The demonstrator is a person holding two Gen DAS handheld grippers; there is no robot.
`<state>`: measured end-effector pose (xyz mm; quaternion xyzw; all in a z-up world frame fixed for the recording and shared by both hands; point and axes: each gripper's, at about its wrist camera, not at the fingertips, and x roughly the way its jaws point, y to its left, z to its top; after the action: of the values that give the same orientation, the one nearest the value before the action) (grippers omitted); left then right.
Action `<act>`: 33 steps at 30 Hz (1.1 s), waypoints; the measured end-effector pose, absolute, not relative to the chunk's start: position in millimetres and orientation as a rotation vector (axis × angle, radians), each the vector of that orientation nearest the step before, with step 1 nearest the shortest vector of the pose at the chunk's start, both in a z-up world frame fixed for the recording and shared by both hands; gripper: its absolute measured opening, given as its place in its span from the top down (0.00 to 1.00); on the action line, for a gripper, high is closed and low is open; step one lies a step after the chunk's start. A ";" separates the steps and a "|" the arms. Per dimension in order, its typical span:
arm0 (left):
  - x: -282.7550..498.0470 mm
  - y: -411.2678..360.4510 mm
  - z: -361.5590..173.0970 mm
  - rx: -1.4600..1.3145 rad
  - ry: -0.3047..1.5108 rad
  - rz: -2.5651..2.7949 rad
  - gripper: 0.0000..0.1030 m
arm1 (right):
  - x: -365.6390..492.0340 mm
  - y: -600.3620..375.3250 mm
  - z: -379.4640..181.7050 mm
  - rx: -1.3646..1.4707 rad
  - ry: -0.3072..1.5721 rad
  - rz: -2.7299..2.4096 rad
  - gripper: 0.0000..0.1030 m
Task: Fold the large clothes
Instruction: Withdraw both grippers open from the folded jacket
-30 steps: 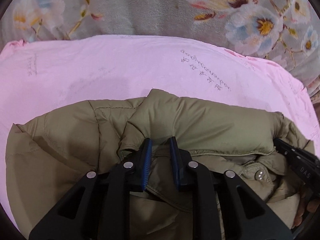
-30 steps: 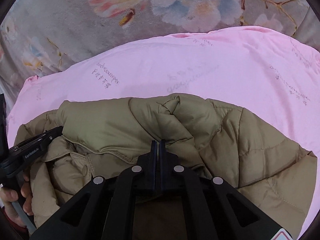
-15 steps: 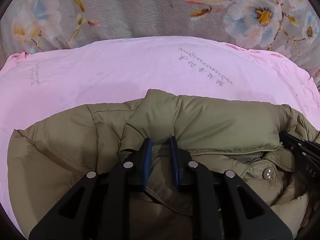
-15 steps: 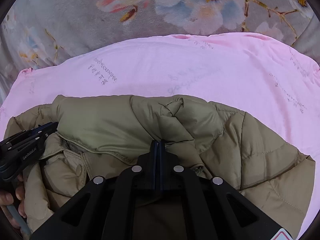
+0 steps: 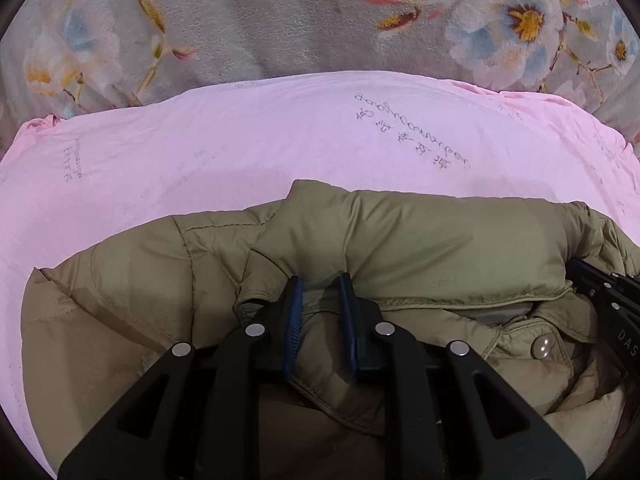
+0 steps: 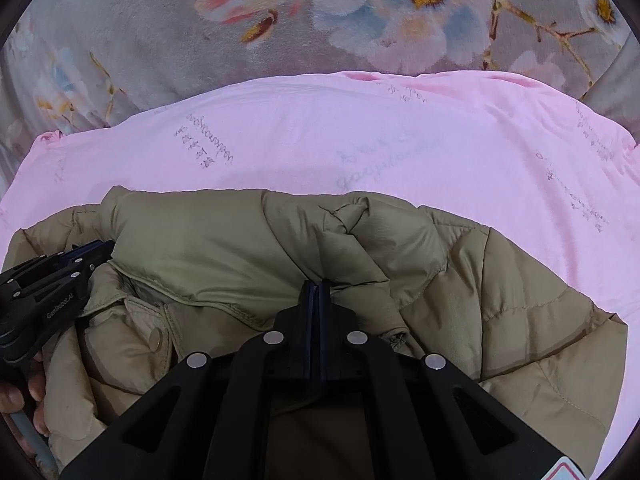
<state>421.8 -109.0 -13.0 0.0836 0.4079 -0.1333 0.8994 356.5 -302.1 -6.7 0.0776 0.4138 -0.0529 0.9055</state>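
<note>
khaki puffer jacket [image 5: 420, 248] collar away, lying crosswise on pink sheet [image 5: 200, 160], left gripper [image 5: 320, 300] fingers clamping collar fold, right gripper [image 6: 319, 292] fingers together

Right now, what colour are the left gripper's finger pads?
Blue pads on black fingers, clearest in the left wrist view.

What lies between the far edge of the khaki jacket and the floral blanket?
Only bare pink sheet separates the khaki jacket from the floral blanket; both wrist views show this.

Jacket [image 5: 420, 248] on sheet [image 5: 240, 152]; sheet on blanket [image 5: 248, 12]
</note>
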 end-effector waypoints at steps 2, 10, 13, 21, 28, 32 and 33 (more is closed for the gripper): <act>422.2 -107.7 -12.6 0.165 0.844 -0.278 0.83 | 355.2 -305.1 -7.1 0.181 0.849 -0.096 1.00; 363.8 -42.8 21.2 -0.106 0.809 -0.312 0.27 | 282.9 -327.6 22.9 0.355 0.758 -0.122 0.74; 303.9 -1.2 41.6 -0.125 0.772 -0.332 0.20 | 194.8 -333.2 44.3 0.368 0.706 -0.073 0.58; 156.7 129.9 30.8 -0.245 0.932 -0.298 0.19 | -21.0 -377.3 22.6 0.414 0.795 -0.148 0.39; 56.8 177.0 4.6 -0.413 1.023 -0.293 0.19 | -133.0 -382.1 -11.3 0.591 0.834 -0.110 0.35; 32.6 172.6 6.0 -0.464 1.001 -0.325 0.19 | -148.3 -352.6 -18.5 0.639 0.827 -0.008 0.31; 29.2 169.0 4.8 -0.492 1.007 -0.348 0.19 | -148.7 -345.5 -18.4 0.634 0.824 0.001 0.30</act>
<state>29.2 169.0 4.8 -0.2321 0.4753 -0.1641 0.8327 -148.7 -345.5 -18.4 0.3029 0.3939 0.0006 0.8678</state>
